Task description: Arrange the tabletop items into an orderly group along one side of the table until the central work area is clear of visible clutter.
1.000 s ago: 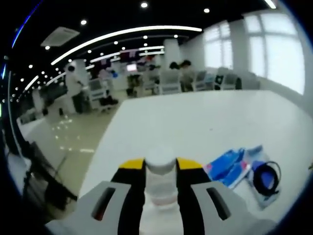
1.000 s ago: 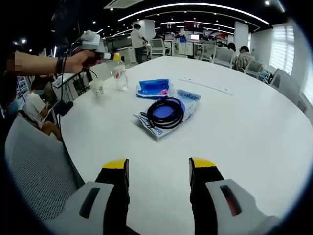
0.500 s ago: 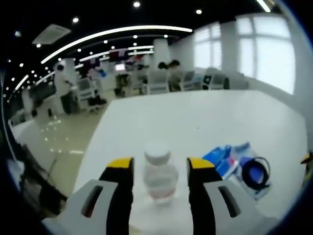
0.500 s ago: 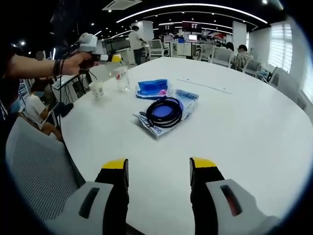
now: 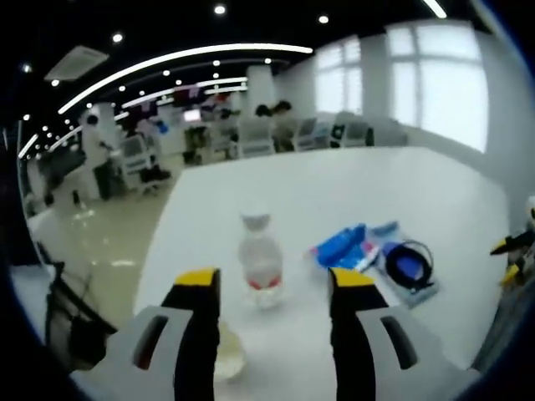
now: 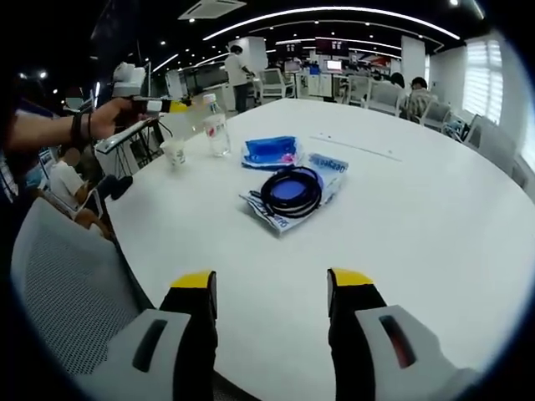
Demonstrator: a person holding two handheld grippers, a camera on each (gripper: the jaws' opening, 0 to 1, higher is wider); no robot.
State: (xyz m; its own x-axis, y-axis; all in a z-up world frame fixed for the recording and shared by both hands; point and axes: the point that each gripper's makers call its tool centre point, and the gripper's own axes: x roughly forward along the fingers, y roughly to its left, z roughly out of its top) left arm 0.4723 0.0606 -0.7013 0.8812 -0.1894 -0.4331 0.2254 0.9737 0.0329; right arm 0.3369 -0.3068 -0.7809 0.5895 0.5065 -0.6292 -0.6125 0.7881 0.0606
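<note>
My left gripper point(image 5: 269, 280) has its fingers spread wide with nothing between them; the clear water bottle point(image 5: 260, 266) stands upright on the tabletop point(image 5: 334, 192) just beyond the yellow tips, free of both. A small paper cup point(image 5: 227, 357) sits close by the left finger, near the table edge. To the right of the bottle I see the blue packet point(image 5: 341, 245), and past it the coiled black cable point(image 5: 407, 263) lying on a flat printed pouch point(image 5: 420, 284).

My right gripper point(image 6: 272, 282) is also wide open and empty, held over bare white tabletop near the edge. In the right gripper view, the cable coil rests on the pouch around mid-table, the blue packet just behind it, and the bottle and cup stand together at the far left rim, where the left gripper is held by a hand point(image 6: 107, 117) beside them.

The tabletop is round and white. Around it I see an open office with ceiling strip lights, chairs, desks and people in the distance.
</note>
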